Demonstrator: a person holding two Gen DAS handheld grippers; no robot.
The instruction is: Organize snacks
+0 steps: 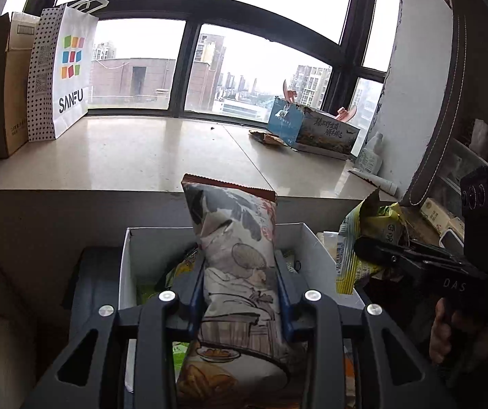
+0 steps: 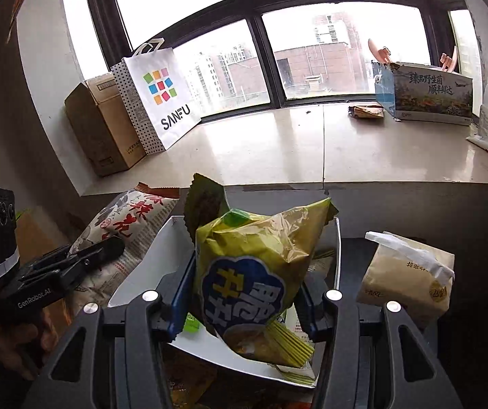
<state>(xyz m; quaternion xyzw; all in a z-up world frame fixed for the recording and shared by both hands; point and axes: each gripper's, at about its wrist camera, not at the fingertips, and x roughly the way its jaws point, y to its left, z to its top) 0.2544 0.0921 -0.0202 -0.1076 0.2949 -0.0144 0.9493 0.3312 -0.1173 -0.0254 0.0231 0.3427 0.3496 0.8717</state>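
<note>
My left gripper point(image 1: 240, 272) is shut on a grey and white snack bag with ink drawings point(image 1: 235, 238) and holds it upright over a white box point(image 1: 148, 238) that has other snack packets inside. My right gripper point(image 2: 244, 272) is shut on a yellow-green snack bag with a blue label point(image 2: 254, 266) and holds it over the same white box point(image 2: 148, 266). The right gripper with its yellow-green bag point(image 1: 363, 235) shows at the right of the left wrist view. The left gripper with its grey bag point(image 2: 124, 225) shows at the left of the right wrist view.
A beige packet with a white plastic flap point(image 2: 407, 272) lies right of the box. On the pale windowsill point(image 2: 278, 143) stand a cardboard box point(image 2: 100, 126), a white SANFU paper bag point(image 2: 162, 99) and a printed carton point(image 2: 424, 92) with a small brown packet point(image 2: 366, 111) beside it.
</note>
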